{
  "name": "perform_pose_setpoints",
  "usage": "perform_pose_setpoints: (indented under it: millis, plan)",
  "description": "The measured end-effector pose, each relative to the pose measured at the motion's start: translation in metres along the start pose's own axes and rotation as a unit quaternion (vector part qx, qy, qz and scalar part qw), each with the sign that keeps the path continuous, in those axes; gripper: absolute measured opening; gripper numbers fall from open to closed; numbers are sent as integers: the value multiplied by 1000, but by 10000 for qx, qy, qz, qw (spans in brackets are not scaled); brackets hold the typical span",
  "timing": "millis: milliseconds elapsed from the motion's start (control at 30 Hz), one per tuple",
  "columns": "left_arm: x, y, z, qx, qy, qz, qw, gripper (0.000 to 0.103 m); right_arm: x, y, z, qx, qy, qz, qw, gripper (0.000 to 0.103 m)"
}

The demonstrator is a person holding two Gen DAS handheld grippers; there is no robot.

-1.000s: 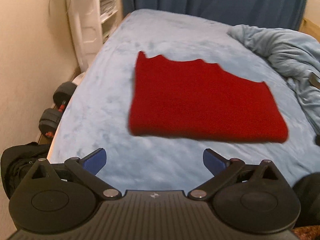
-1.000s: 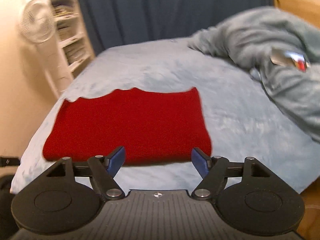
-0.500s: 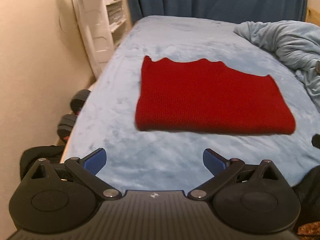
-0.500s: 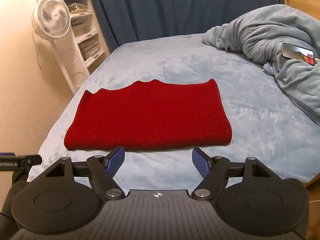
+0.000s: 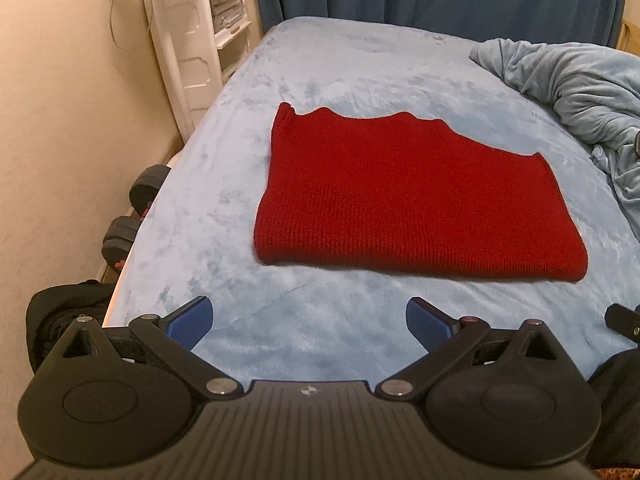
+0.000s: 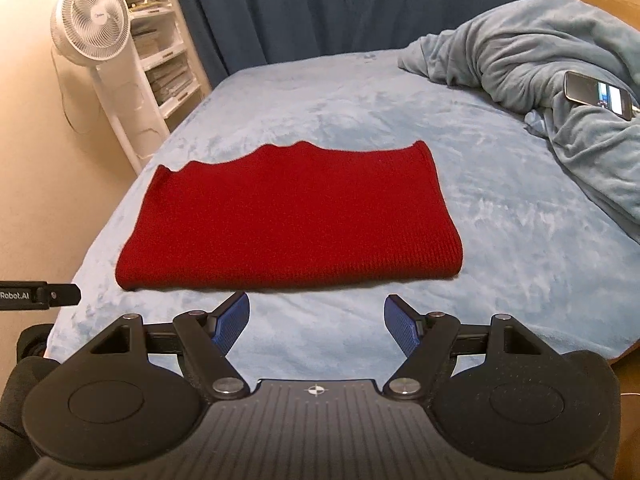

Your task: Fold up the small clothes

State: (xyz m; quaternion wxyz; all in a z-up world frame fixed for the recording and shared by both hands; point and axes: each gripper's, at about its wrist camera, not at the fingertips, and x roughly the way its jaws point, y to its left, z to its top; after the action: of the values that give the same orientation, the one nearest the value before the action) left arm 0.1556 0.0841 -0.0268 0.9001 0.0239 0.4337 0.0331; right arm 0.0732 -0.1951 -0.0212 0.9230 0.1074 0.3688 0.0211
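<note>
Folded red knit garment (image 5: 404,200) lying flat on the pale blue bed (image 5: 360,64), dead ahead at twelve o'clock. Left gripper (image 5: 309,322) hovering short of its near edge, blue pads spread wide, gripping nothing. Right gripper (image 6: 316,322) likewise parted and empty. Rumpled blanket (image 6: 540,52) off at two o'clock, phone (image 6: 598,95) resting on it. Fan (image 6: 91,24) at ten.
</note>
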Motion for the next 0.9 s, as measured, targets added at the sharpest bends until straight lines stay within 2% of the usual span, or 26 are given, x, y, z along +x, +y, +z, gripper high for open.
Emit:
perform_pose_setpoints:
  millis: [467,567,633,733,900]
  plan:
    - [37,-5,18,37,273,137,9995,103,45,-17,2,517,548,-224,9969,76]
    - [47,-5,20,36,339,152,9993,103,57,-34,3,1179,680,3,9907,76]
    - [54,-4,21,39,390,172,9991,103,70,-53,5,1827,767,143,9801,76]
    - [66,2,23,-5,453,247,9987,103,95,-85,9,2844,792,343,9548,76]
    - [92,26,31,-389,559,512,9964,103,129,-126,10,4017,400,187,9147,76]
